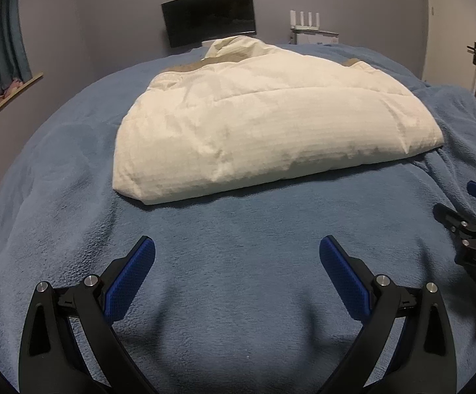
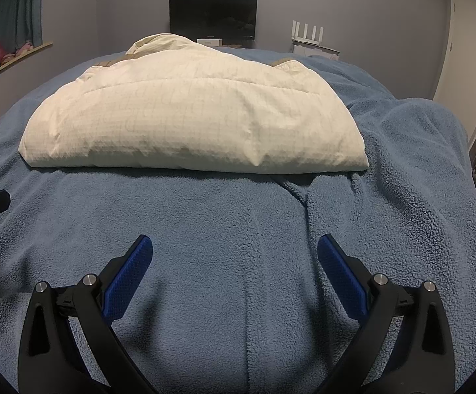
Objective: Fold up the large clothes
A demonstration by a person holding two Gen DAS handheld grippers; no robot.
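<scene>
A cream puffy jacket [image 1: 264,115] lies folded in a thick bundle on the blue fleece blanket [image 1: 231,256], its tan-lined collar end toward the far wall. In the right wrist view the same jacket [image 2: 198,115] sits ahead and a little left. My left gripper [image 1: 237,246] hovers open over bare blanket, well short of the jacket's near edge, nothing between its blue pads. My right gripper [image 2: 235,244] is likewise open and empty above the blanket [image 2: 238,262]. The right gripper's black body [image 1: 474,229] shows at the right edge of the left wrist view.
A dark monitor [image 1: 210,16] stands against the far grey wall, with a white router [image 1: 305,21] to its right. A white door [image 2: 464,59] is at far right. A window ledge [image 1: 11,95] with a pink ball lies left. The blanket has ridges right of the jacket [image 2: 402,151].
</scene>
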